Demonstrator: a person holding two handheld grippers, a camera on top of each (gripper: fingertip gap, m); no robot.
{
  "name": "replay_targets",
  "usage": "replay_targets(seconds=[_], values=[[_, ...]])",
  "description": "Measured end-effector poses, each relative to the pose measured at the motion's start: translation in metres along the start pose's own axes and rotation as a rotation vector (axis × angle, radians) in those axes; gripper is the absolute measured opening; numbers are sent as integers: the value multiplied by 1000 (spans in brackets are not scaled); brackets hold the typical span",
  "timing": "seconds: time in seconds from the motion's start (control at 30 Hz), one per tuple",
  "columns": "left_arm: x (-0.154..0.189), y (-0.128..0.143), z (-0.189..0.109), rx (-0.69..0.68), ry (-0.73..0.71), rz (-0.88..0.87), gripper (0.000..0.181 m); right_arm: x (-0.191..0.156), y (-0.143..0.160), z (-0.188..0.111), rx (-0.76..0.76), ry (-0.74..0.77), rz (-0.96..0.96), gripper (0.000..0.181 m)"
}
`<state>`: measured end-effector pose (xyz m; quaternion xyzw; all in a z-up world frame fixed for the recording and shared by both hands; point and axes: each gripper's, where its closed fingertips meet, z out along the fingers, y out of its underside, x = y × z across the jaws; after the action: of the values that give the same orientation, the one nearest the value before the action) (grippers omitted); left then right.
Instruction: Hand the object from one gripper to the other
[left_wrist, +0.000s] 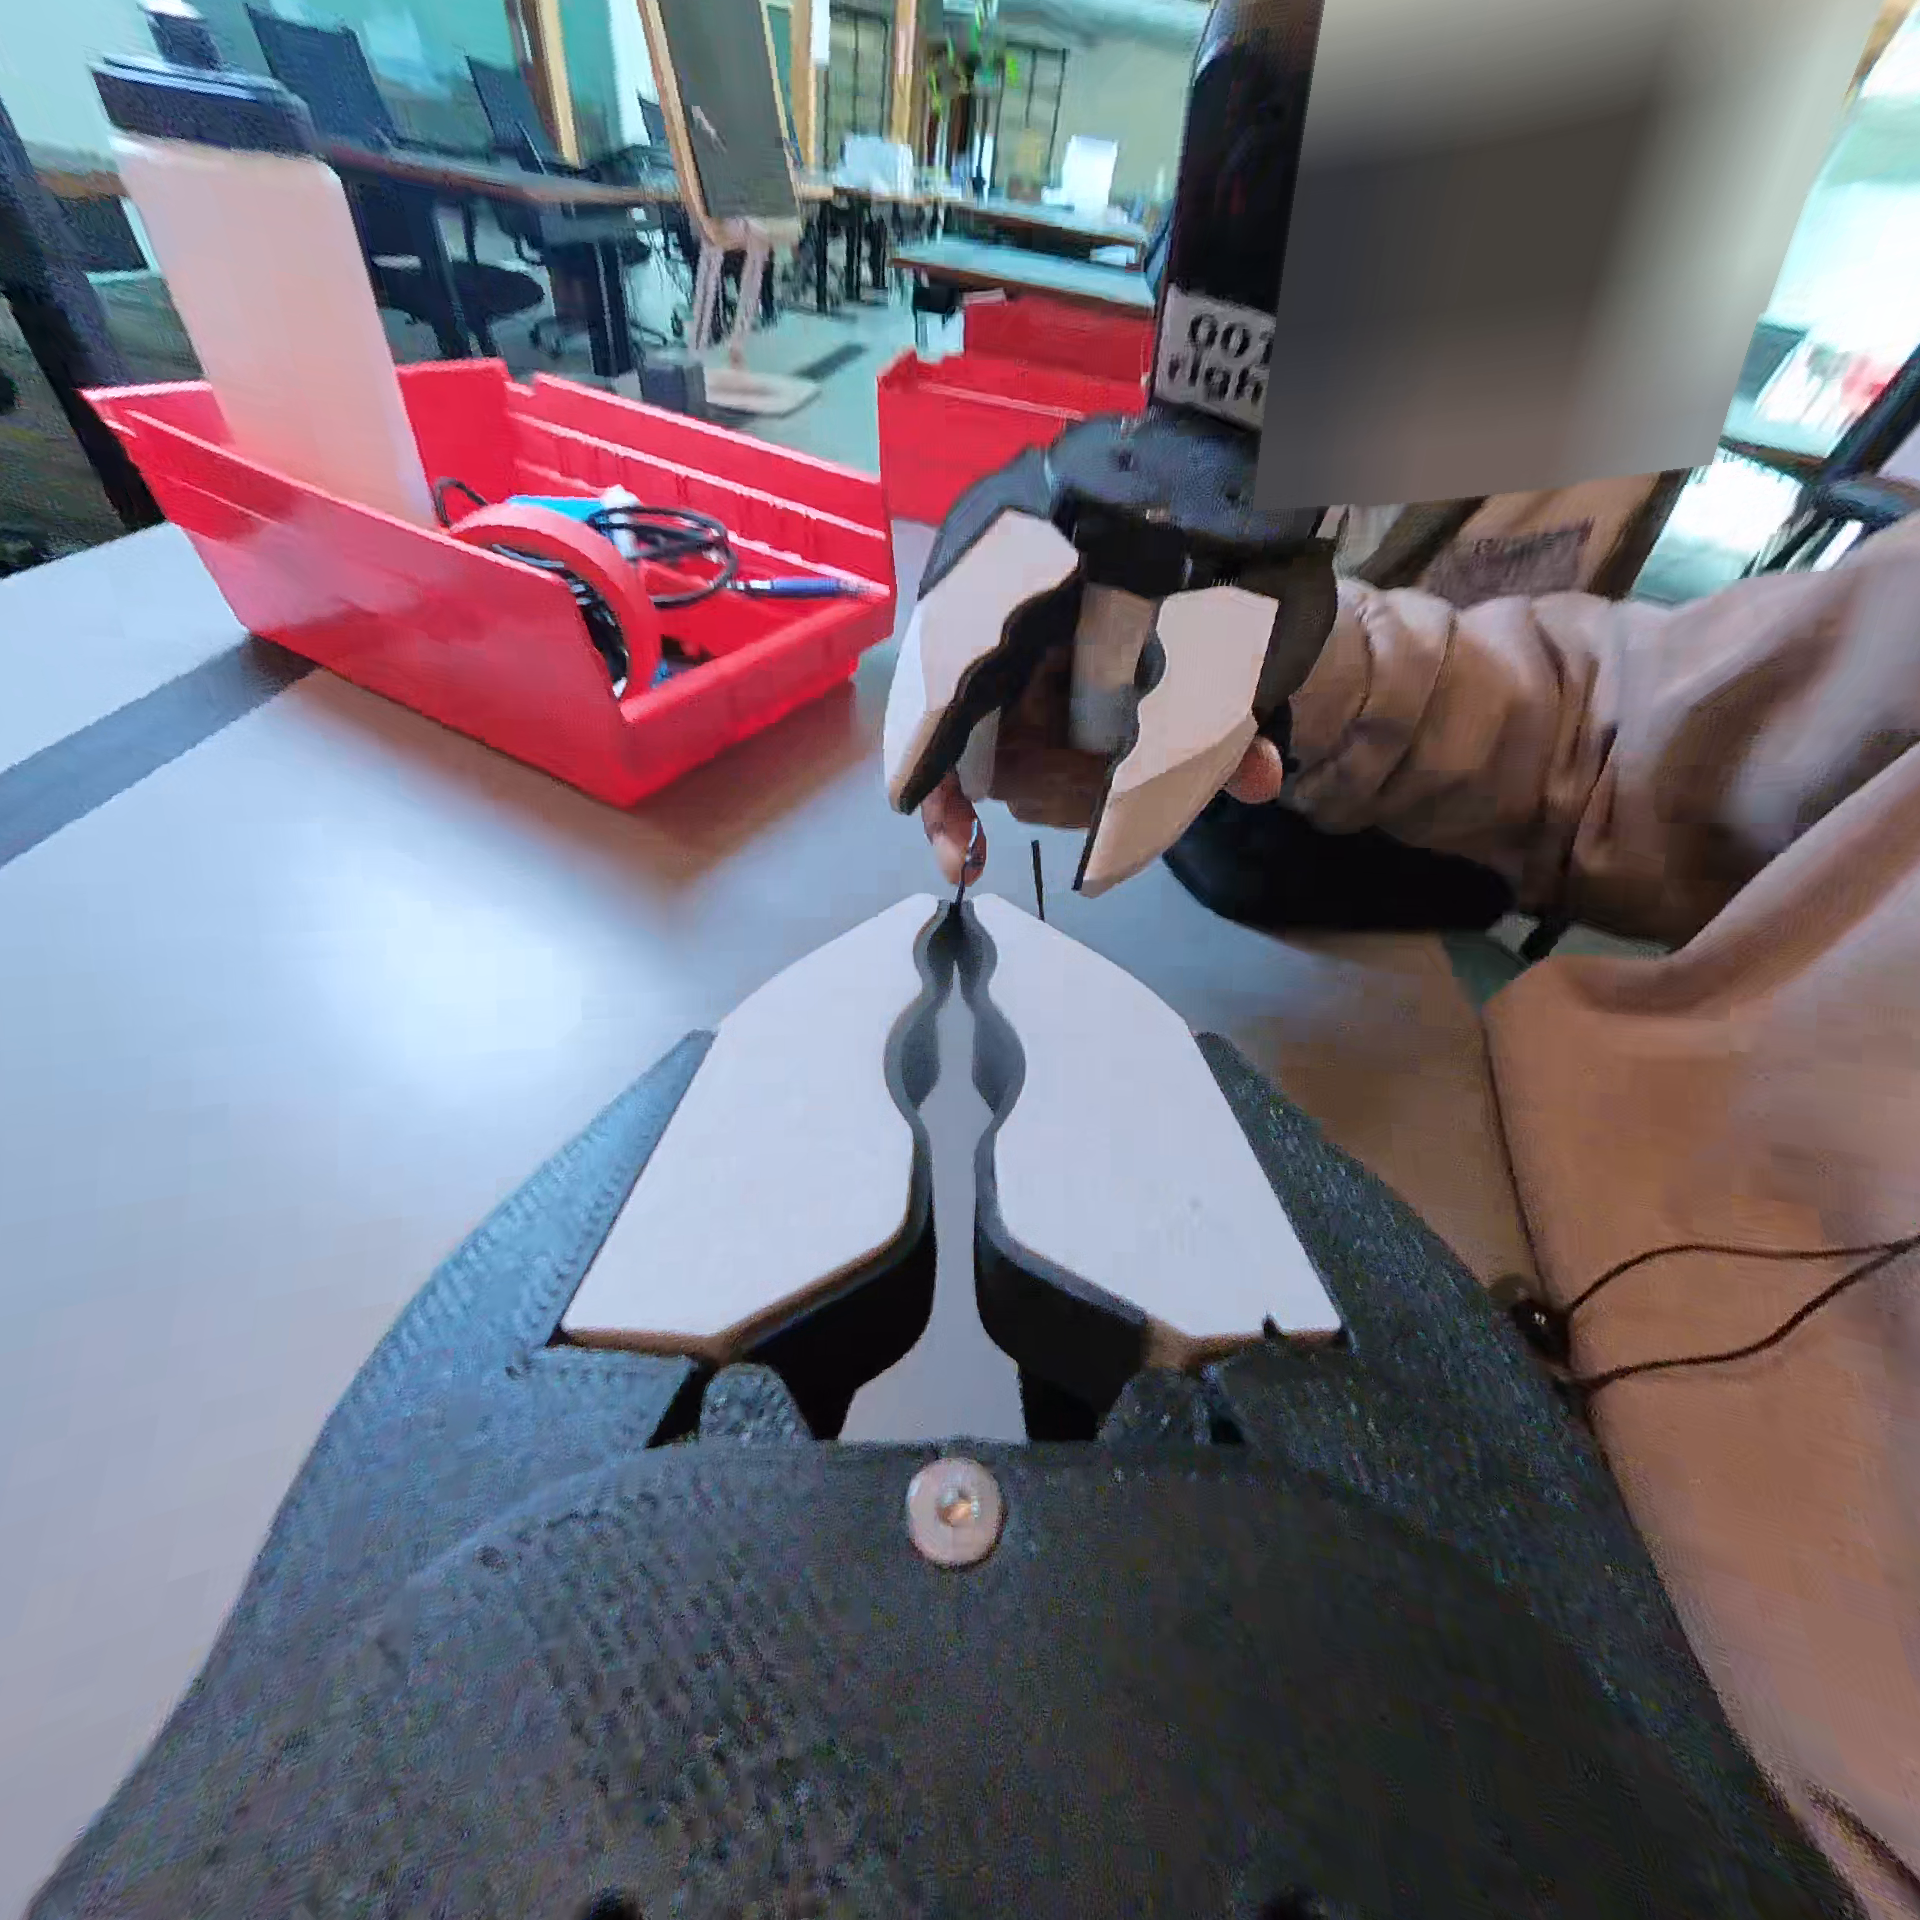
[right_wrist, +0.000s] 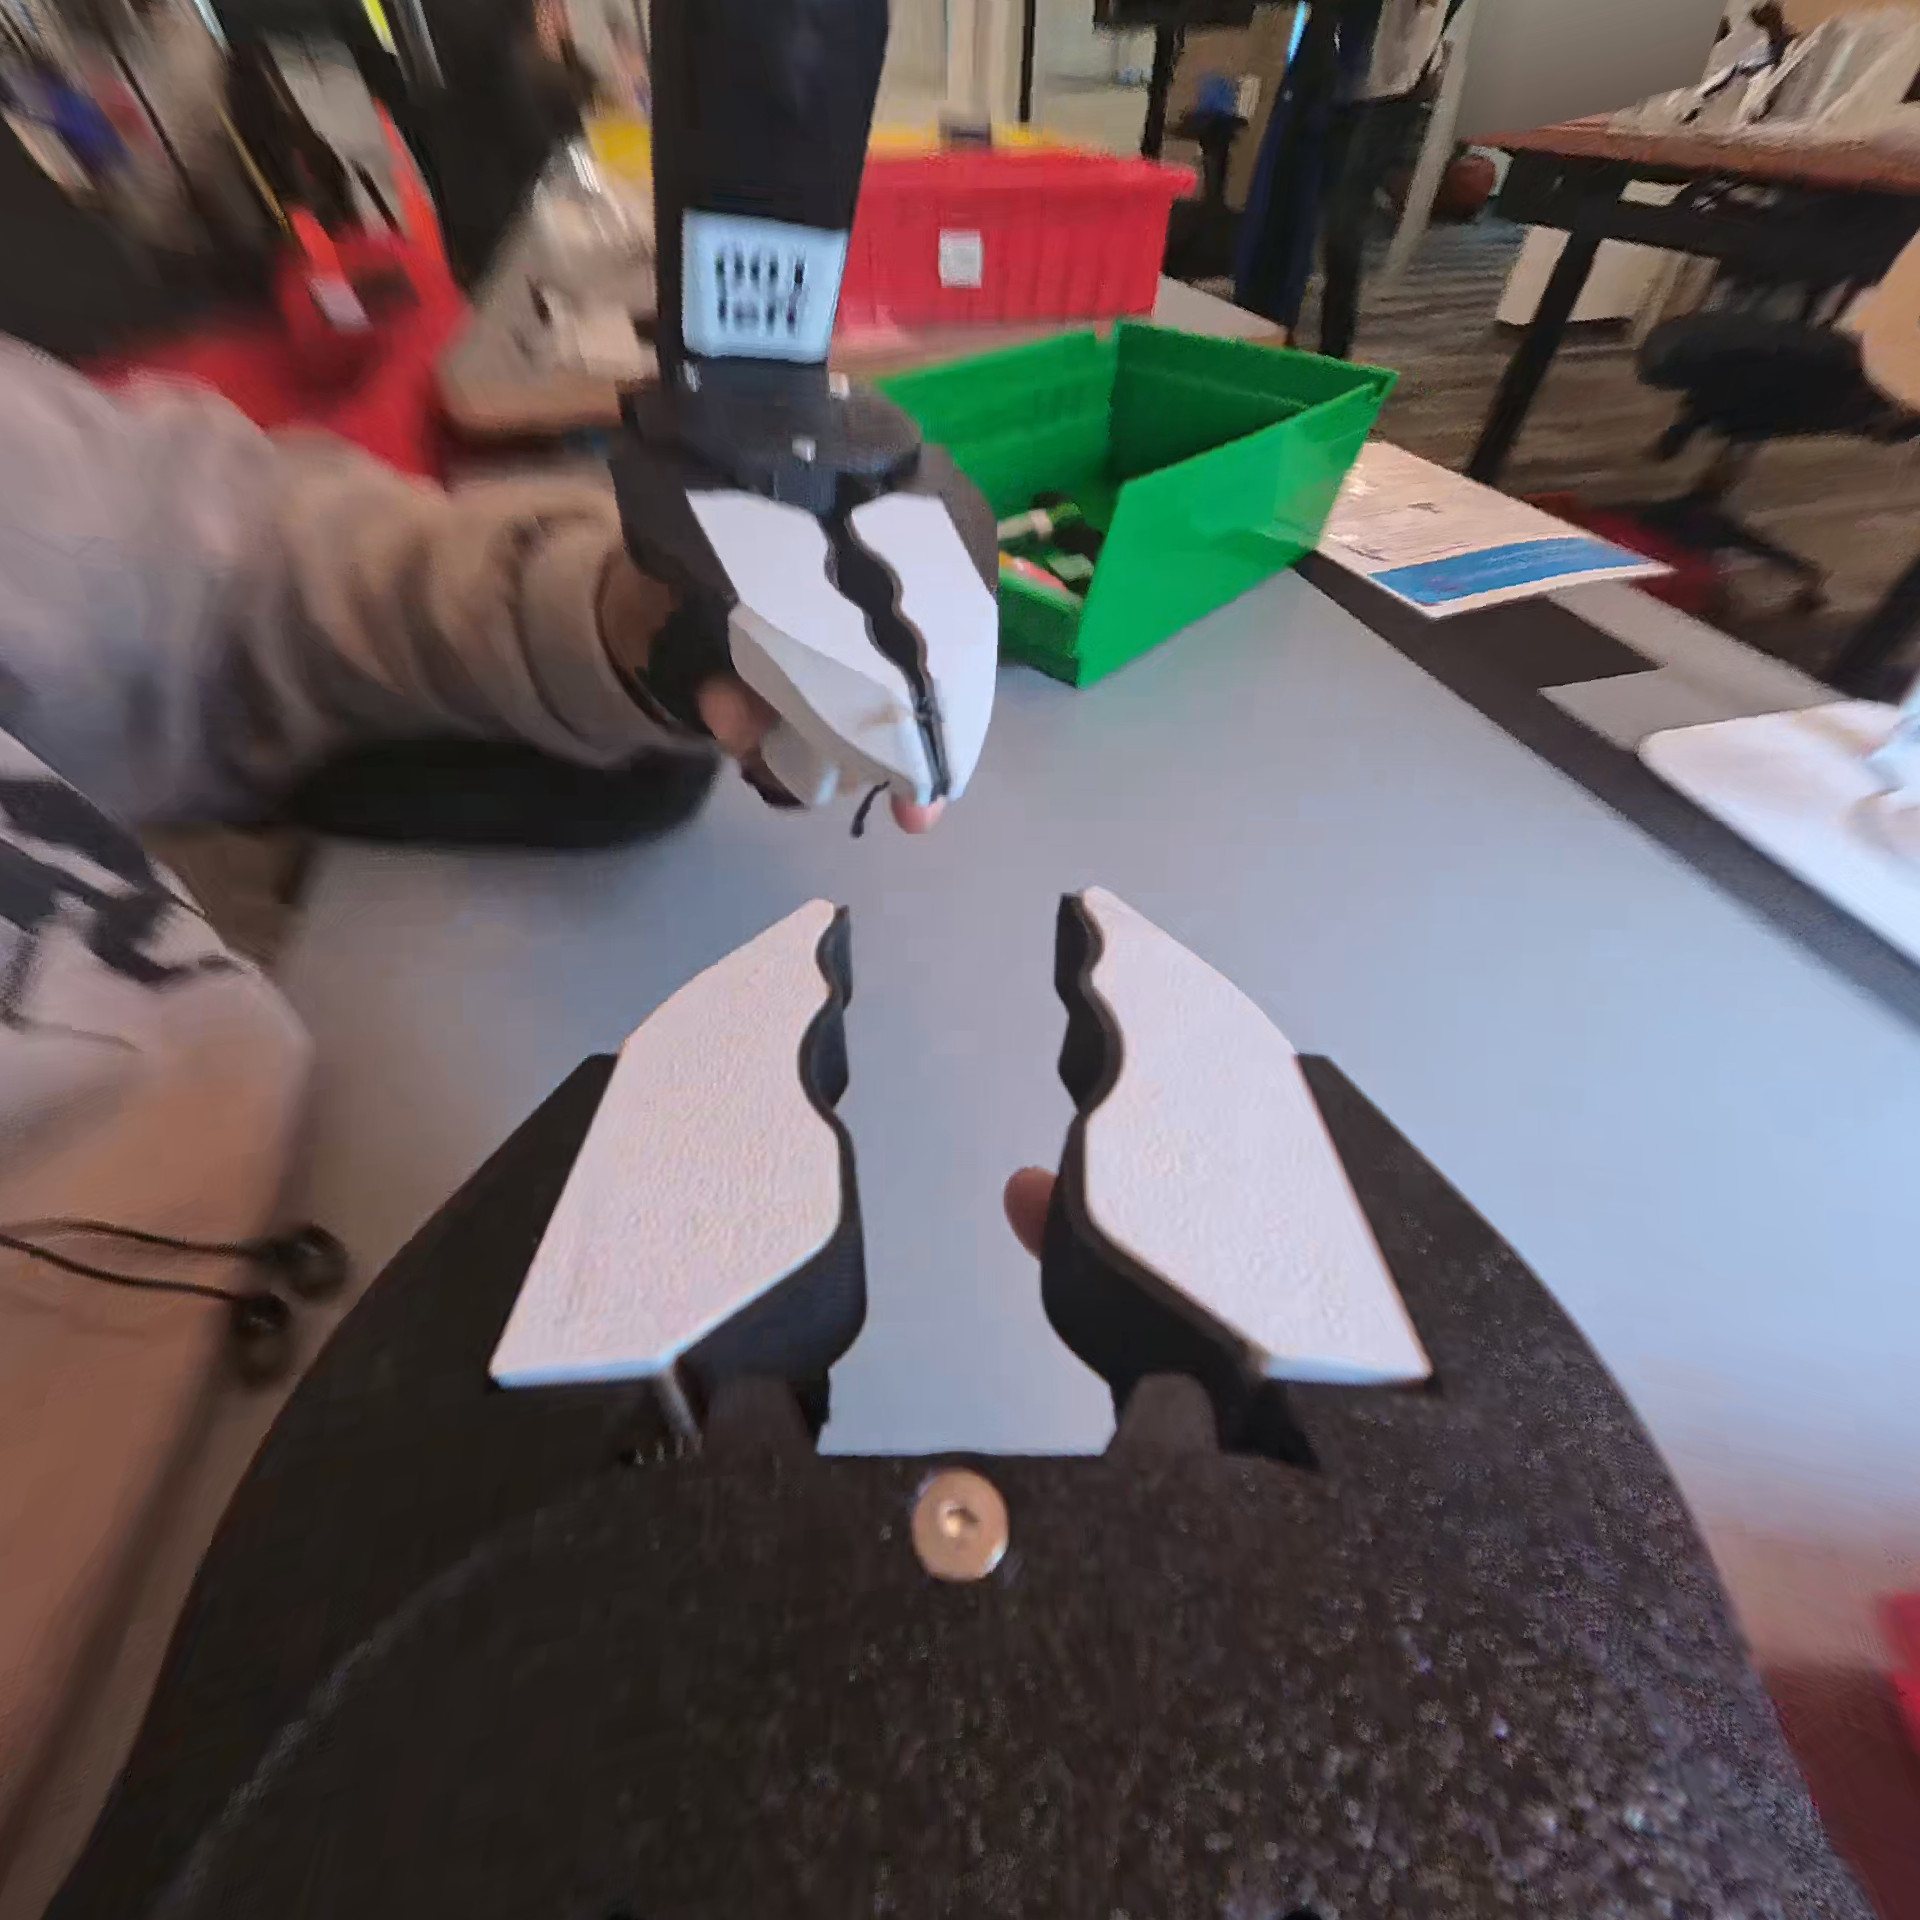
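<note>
A thin black wire-like object (left_wrist: 968, 860) sticks out of the tip of my left gripper (left_wrist: 956, 906), which is shut on it above the grey table (left_wrist: 416, 987). A second thin black end (left_wrist: 1037, 878) shows just to its right. My right gripper (left_wrist: 992, 847) faces it from beyond, open, with its fingers on either side of the object's far end. In the right wrist view, my right gripper (right_wrist: 954, 909) is open and empty. The left gripper (right_wrist: 935, 795) hangs shut just ahead of it, with the black object (right_wrist: 862, 816) poking out beside its tip.
A red bin (left_wrist: 499, 665) with a red tape roll and cables stands at the back left, and a second red bin (left_wrist: 997, 416) stands behind it. A green bin (right_wrist: 1226, 520) holds small items. Papers (right_wrist: 1475, 551) and a white sheet (right_wrist: 1787, 790) lie at the right.
</note>
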<state>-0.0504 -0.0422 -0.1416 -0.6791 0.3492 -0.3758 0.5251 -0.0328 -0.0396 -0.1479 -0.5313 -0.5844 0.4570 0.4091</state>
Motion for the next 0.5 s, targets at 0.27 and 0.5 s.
replay_targets(seconds=[0.27,0.5], values=[[-5,-23,3,264,-87,-86,0,-13,-21,16,197,-63,193,10],[-4,-17,4,224,-57,-85,9,0,-12,9,103,19,90,0]])
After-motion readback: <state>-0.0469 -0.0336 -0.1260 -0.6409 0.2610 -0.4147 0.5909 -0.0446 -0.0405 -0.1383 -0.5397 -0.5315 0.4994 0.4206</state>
